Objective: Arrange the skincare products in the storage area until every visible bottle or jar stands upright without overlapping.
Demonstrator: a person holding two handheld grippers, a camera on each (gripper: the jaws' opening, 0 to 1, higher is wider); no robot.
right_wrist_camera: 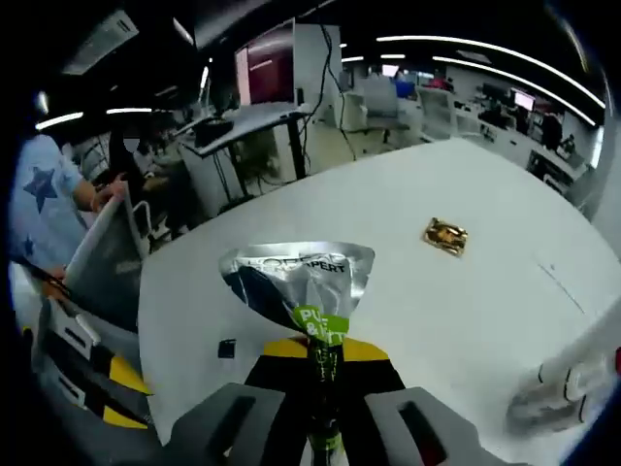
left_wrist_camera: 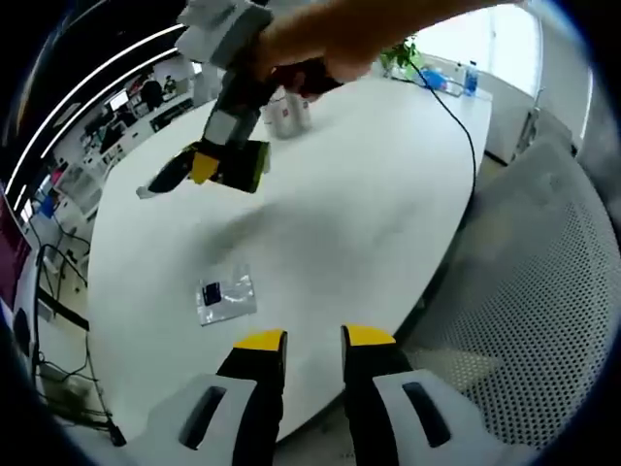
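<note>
My right gripper (right_wrist_camera: 320,351) is shut on a silver sachet (right_wrist_camera: 299,275) with a green label, held up above the white table (right_wrist_camera: 485,311). In the left gripper view that right gripper (left_wrist_camera: 209,167) hangs over the table's far half in a person's hand, the silver sachet (left_wrist_camera: 155,184) sticking out to its left. My left gripper (left_wrist_camera: 315,340) is open near the table's front edge, with nothing between its yellow-tipped jaws. A small clear sachet (left_wrist_camera: 225,296) with a dark square lies just beyond it. A gold sachet (right_wrist_camera: 445,236) lies flat farther off. White tubes (right_wrist_camera: 572,383) lie at the lower right.
Pale bottles (left_wrist_camera: 288,115) stand behind the hand. A black cable (left_wrist_camera: 456,116) runs across the far table toward a plant (left_wrist_camera: 403,53) and blue bottles (left_wrist_camera: 471,78). A mesh chair (left_wrist_camera: 543,291) stands beside the table edge. A person in blue (right_wrist_camera: 44,204) sits off to the left.
</note>
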